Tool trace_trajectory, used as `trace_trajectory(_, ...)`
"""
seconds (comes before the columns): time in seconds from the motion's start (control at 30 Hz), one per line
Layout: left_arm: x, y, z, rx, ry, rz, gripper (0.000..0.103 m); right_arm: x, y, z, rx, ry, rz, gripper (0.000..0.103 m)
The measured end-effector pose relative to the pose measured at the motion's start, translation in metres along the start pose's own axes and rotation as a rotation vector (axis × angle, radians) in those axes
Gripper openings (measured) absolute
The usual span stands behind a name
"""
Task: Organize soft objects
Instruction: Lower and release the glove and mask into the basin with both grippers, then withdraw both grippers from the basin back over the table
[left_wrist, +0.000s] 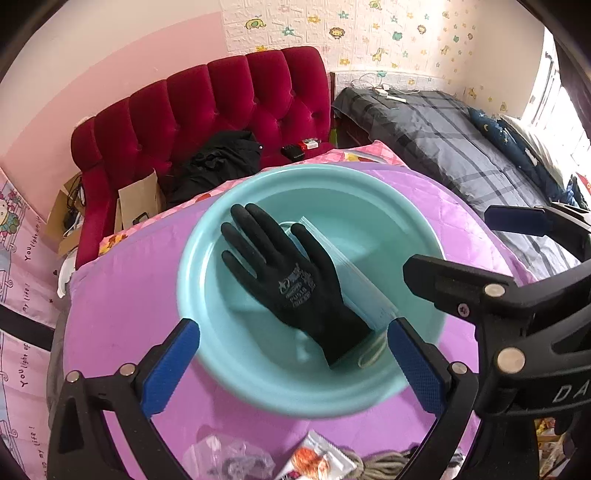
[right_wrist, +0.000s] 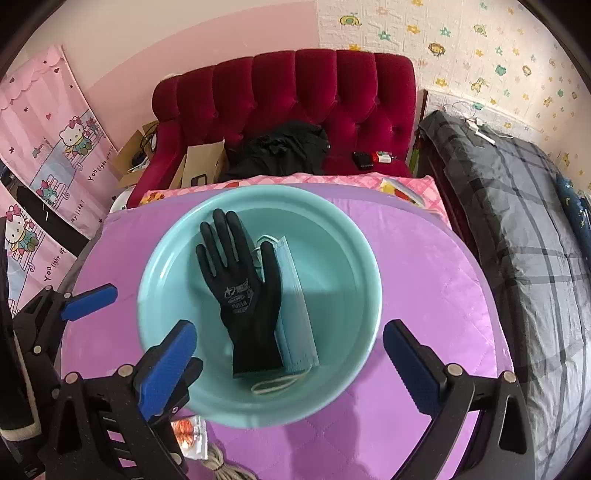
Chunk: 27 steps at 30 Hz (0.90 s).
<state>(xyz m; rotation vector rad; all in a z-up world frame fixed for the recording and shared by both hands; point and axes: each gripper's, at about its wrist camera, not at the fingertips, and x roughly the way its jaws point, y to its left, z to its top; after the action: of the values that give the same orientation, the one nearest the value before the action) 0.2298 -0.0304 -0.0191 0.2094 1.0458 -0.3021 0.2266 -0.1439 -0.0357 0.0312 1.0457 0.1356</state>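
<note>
The basin (right_wrist: 369, 266) sits on the purple cover (right_wrist: 424, 295), holding 1 glove (right_wrist: 245, 291) laid over 1 mask (right_wrist: 295, 325). Left gripper (left_wrist: 293, 363) and right gripper (right_wrist: 288, 363) hover with jaws apart, empty. Risk: a low pass could snag the basin rim and tip it.
</note>
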Motion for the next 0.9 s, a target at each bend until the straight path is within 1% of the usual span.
trace_trajectory(0.27, -0.029, -0.008, -0.023, -0.006, -0.02, 0.021, 0.103, -0.029, 0.007, -0.026, -0.012, -0.012, 0.002, 0.103)
trace_trajectory(0.5, -0.053, -0.02, -0.042, -0.009, -0.041, 0.023, 0.103, -0.052, 0.01, -0.048, -0.03, -0.02, -0.003, 0.103)
trace_trajectory(0.67, -0.064, -0.025, -0.054, -0.012, -0.05, 0.028, 0.103, -0.066, 0.012, -0.063, -0.046, -0.028, -0.004, 0.103)
trace_trajectory(0.9, -0.076, -0.034, -0.079, -0.012, -0.051, 0.035, 0.103, -0.081, 0.014, -0.086, -0.068, -0.029, -0.004, 0.103)
